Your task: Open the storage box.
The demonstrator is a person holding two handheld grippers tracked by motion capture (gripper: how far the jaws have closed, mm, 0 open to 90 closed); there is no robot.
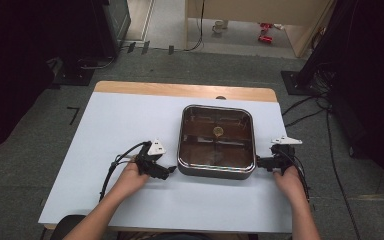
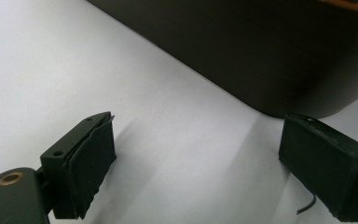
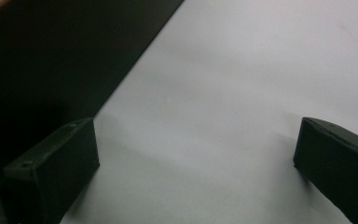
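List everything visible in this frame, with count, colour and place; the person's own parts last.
pan: 1, dark square body, glass lid, table centre-right
lid knob: 1, brass-coloured, middle of lid
table: 1, white sheet on wood, centre
cables: several, black, floor at right
mug: 1, white, far floor
left gripper: 1, black, open, left of pan
right gripper: 1, black, open, right of pan
hands: 2, holding the grippers

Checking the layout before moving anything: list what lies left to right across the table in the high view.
Left gripper with open black jaws → square dark metal pan with glass lid → right gripper, jaws open, all on the white table sheet.
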